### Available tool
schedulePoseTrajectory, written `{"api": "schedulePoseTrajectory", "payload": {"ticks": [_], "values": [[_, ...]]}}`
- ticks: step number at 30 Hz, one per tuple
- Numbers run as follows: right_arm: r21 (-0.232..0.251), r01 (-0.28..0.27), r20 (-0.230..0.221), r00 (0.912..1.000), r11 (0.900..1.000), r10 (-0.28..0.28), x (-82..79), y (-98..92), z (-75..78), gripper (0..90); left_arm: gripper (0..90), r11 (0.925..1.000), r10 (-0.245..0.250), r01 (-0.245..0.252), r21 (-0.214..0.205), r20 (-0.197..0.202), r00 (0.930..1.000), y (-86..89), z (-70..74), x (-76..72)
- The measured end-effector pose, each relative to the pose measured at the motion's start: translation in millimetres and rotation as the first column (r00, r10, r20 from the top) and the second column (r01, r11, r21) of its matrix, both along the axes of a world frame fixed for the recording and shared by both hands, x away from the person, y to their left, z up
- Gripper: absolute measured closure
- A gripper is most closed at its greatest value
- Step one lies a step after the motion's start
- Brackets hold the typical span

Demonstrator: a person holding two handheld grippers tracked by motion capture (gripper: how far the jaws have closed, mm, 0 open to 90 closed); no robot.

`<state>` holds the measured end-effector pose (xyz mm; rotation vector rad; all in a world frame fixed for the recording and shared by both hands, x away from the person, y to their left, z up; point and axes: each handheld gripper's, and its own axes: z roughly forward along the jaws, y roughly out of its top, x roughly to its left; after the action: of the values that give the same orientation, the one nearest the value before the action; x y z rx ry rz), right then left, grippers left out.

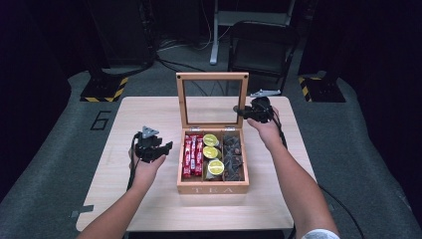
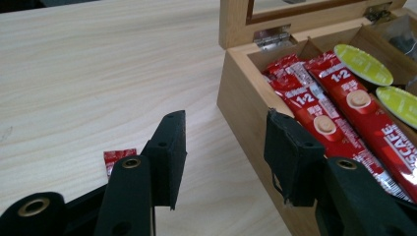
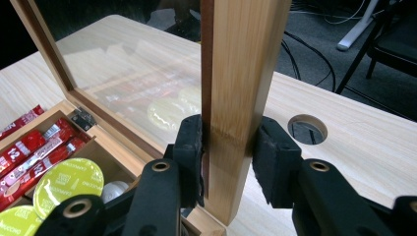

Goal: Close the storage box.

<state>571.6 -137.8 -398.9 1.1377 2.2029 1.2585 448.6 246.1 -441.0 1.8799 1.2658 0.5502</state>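
Three filled compartments show in the tea box (image 1: 213, 188) at the table's (image 1: 149, 209) middle, its glass lid (image 3: 236, 73) upright with the right gripper (image 3: 227, 162) clamped on its side rail, apparently about to close it, while the left gripper (image 2: 223, 160) hangs open and empty beside the box.

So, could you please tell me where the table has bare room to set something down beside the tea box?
Bare wood lies along the near edge of the table in front of the tea box, and left of it beyond the left gripper. A red scrap lies there. The box compartments are full; the right gripper clamps the lid.
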Motion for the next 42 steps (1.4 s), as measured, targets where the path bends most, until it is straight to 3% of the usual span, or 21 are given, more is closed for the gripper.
{"api": "schedulePoseTrajectory", "payload": {"ticks": [13, 20, 26, 33, 42], "values": [[0.015, -0.014, 0.041, 0.9991, 0.9998, 0.013, -11.6, -2.1, -2.3, 65.1, 50.4, 0.9994, -0.008, 0.010, -0.034, 0.050, 0.9987, -5.7, 33.5, 4.1], [0.007, -0.016, 0.051, 0.9986, 0.9998, 0.015, -19.7, -1.8, -2.0, 64.2, 49.7, 0.9989, -0.029, 0.032, -0.034, 0.081, 0.9963, -14.2, 57.5, 15.5], [0.003, -0.019, 0.064, 0.9978, 0.9998, 0.018, -24.5, -2.2, -2.4, 63.1, 49.8, 0.9984, -0.041, 0.044, -0.035, 0.087, 0.9954, -19.9, 68.8, 23.0], [0.003, -0.022, 0.094, 0.9954, 0.9997, 0.022, -33.4, -2.6, -4.9, 61.5, 48.5, 0.9973, -0.039, 0.046, -0.057, 0.119, 0.9922, -28.6, 87.5, 28.6], [0.012, -0.030, 0.100, 0.9945, 0.9995, 0.029, -37.6, -3.7, -6.3, 60.5, 48.1, 0.9958, -0.069, 0.078, -0.048, 0.168, 0.9834, -33.9, 107.1, 28.9]]}}
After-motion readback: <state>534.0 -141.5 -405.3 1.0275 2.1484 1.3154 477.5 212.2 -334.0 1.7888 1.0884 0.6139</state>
